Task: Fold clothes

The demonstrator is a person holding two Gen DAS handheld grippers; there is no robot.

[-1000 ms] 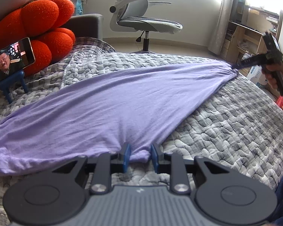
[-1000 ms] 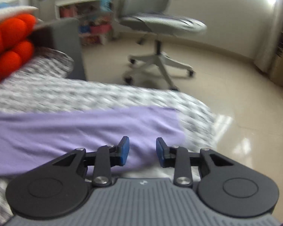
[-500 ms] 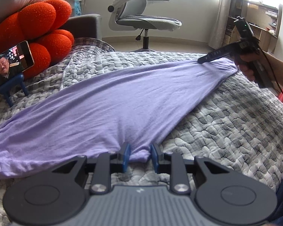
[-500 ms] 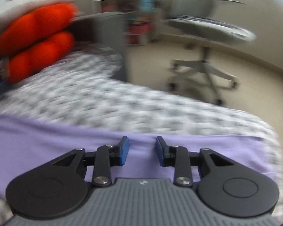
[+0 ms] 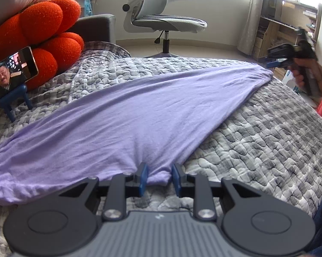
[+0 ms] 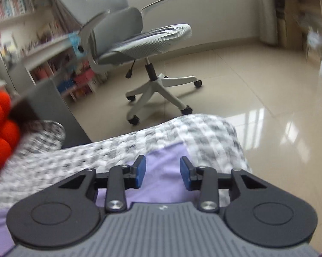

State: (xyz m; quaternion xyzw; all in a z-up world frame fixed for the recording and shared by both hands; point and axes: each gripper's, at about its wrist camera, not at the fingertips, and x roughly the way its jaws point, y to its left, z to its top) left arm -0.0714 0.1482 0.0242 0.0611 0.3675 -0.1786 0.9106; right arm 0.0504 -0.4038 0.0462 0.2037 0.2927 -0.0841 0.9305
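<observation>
A lavender garment [image 5: 139, 111] lies stretched diagonally over the grey quilted bed [image 5: 257, 139]. My left gripper [image 5: 159, 176] sits at its near edge, with a bunched corner of the cloth pinched between the blue pads. Creases run from that corner toward the far end. In the left wrist view my right gripper [image 5: 272, 61], held by a hand [image 5: 304, 72], hovers just past the garment's far right tip. In the right wrist view its jaws [image 6: 163, 172] are opening above the garment's end [image 6: 163, 188], and the pads do not press on the cloth.
An orange knobbly cushion [image 5: 43, 32] and a phone on a blue stand [image 5: 11, 72] occupy the bed's left side. A grey office chair [image 6: 139, 42] stands on the tiled floor beyond the bed. Shelves [image 5: 289, 21] line the right wall. The bed edge drops off near the right gripper.
The right gripper swung in over the garment's far end, then back out past its tip, rolling as it went; its jaws stand a little wider. The left gripper kept still.
</observation>
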